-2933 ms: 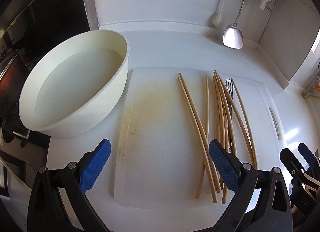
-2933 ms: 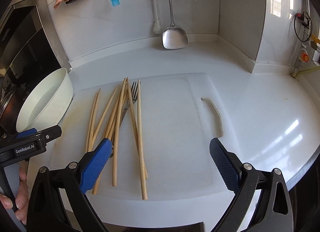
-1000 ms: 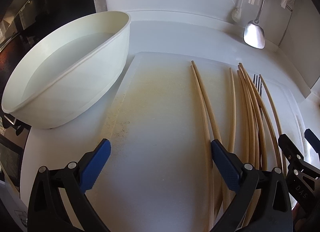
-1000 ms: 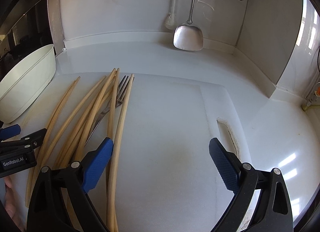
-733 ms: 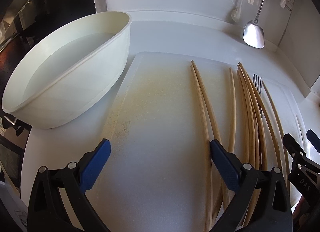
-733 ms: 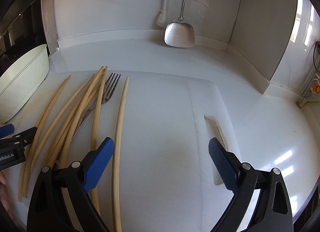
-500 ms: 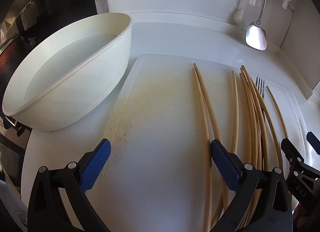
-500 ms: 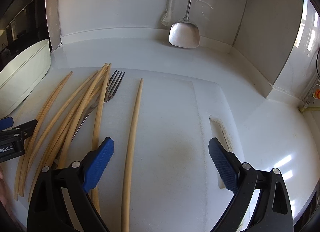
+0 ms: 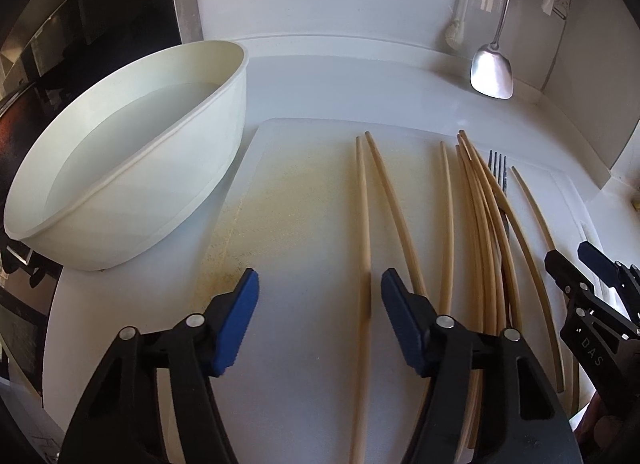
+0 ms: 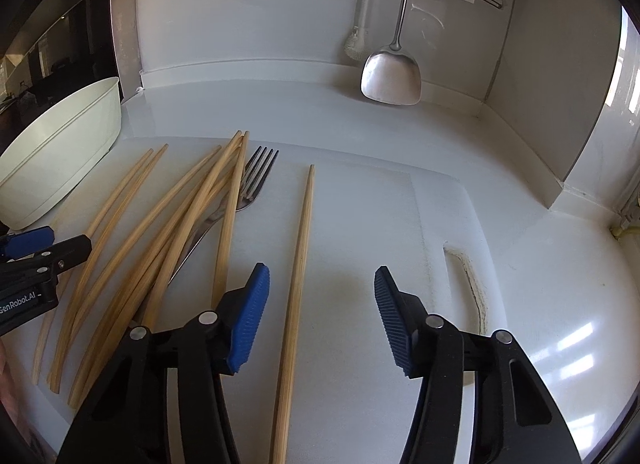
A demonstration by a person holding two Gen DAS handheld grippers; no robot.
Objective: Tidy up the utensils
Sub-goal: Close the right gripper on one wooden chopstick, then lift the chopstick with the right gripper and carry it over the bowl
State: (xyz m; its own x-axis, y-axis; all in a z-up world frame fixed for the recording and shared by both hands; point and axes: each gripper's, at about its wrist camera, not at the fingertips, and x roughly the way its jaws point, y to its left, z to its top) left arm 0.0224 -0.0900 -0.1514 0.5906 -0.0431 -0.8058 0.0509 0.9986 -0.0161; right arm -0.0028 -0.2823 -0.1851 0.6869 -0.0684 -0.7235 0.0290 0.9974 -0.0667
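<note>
Several wooden chopsticks (image 9: 480, 223) lie fanned lengthwise on a white cutting board (image 9: 300, 203), with a steel fork (image 9: 498, 167) among them. My left gripper (image 9: 319, 296) hovers low over the board. Its jaws are closing, and the leftmost chopstick (image 9: 364, 264) runs between them, close to the right pad, with neither pad pressing on it. In the right wrist view the pile (image 10: 180, 223) and fork (image 10: 256, 175) lie left. A single chopstick (image 10: 300, 264) lies apart, between the closing jaws of my right gripper (image 10: 322, 292), near its left pad.
A large white bowl (image 9: 120, 167) with water stands left of the board. A metal spatula (image 10: 392, 75) hangs on the back wall. The board's handle slot (image 10: 468, 276) lies to the right. The other gripper shows at each view's edge (image 9: 580, 276) (image 10: 40, 252).
Both grippers' jaws have narrowed from wide open. The rightmost chopstick slid right, away from the pile, and now lies between the right jaws. The leftmost chopstick now lies between the left jaws.
</note>
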